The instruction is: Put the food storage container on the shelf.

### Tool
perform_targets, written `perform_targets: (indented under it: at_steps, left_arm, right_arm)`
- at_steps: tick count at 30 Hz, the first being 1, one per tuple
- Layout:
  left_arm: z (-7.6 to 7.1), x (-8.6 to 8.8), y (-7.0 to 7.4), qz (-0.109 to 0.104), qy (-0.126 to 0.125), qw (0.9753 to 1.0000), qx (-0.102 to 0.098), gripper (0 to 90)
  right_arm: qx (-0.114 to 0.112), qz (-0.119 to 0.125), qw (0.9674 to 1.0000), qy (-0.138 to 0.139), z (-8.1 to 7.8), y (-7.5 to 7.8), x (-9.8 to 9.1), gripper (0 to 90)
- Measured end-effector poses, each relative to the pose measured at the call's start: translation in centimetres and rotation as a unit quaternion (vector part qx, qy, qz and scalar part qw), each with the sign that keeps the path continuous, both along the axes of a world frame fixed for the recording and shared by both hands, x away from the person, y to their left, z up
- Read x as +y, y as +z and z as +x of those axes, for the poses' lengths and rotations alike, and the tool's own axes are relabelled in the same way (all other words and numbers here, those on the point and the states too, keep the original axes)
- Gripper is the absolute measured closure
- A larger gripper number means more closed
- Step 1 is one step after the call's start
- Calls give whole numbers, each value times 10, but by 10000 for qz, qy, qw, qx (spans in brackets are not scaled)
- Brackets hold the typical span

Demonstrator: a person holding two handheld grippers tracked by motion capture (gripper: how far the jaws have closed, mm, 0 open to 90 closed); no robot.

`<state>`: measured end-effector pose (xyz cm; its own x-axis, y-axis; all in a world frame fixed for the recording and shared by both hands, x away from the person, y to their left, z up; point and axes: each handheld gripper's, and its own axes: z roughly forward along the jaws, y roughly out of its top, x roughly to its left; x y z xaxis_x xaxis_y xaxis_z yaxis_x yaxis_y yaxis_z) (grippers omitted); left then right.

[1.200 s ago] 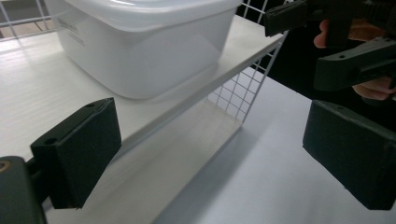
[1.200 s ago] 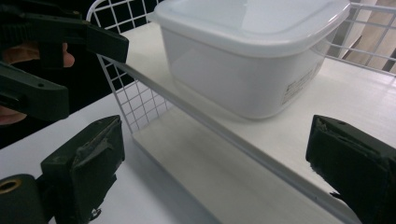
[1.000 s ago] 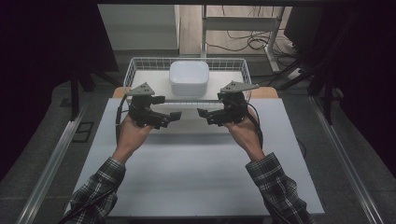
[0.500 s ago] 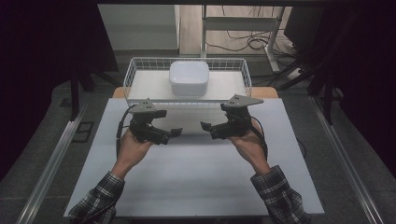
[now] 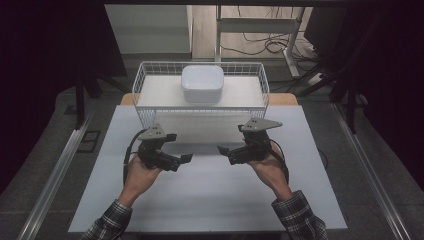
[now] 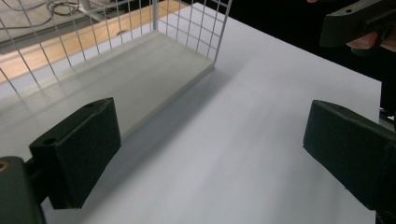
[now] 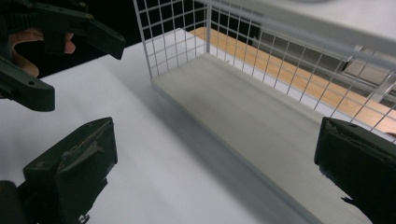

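My left gripper (image 5: pixel 181 148) and my right gripper (image 5: pixel 226 154) hover over the white table (image 5: pixel 210 200), a short way in front of a white wire basket (image 5: pixel 200 118). Their jaws point inward at each other across a small gap. Both are open with nothing between the jaws. A white square bowl (image 5: pixel 202 84) sits in the basket at its middle back. In the left gripper view my own jaws (image 6: pixel 210 135) spread wide over bare table, beside the basket corner (image 6: pixel 187 23). In the right gripper view my jaws (image 7: pixel 217 158) frame the basket's pale floor board (image 7: pixel 261 116).
The right gripper (image 6: pixel 355 21) shows at the top right of the left gripper view, and the left gripper (image 7: pixel 60 28) at the top left of the right gripper view. A wooden strip (image 5: pixel 285 99) lies behind the table. Metal rails (image 5: pixel 55 175) run along both sides.
Both hands have pulled back from the basket toward the person's side of the table. The grippers stay open and empty.
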<state>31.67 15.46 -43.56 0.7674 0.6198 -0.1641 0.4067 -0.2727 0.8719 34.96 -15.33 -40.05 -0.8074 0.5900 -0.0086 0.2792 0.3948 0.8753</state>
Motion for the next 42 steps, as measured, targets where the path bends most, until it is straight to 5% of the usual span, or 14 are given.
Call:
perform_targets:
  at_steps: [5,22,42]
  left_arm:
    - [-5,0,-13,-110,22,9999,46,38]
    - [-19,-6,-39,4,-43,9997,235,41]
    - [-49,18,-58,169,217,9991,309,42]
  right_arm:
    - [-34,-83,10000,-23,-5,-9,-4,0]
    - [89,-202,9997,-45,-19,-41,-6,0]
    - [68,-245,9995,-190,-44,-53,-30,0]
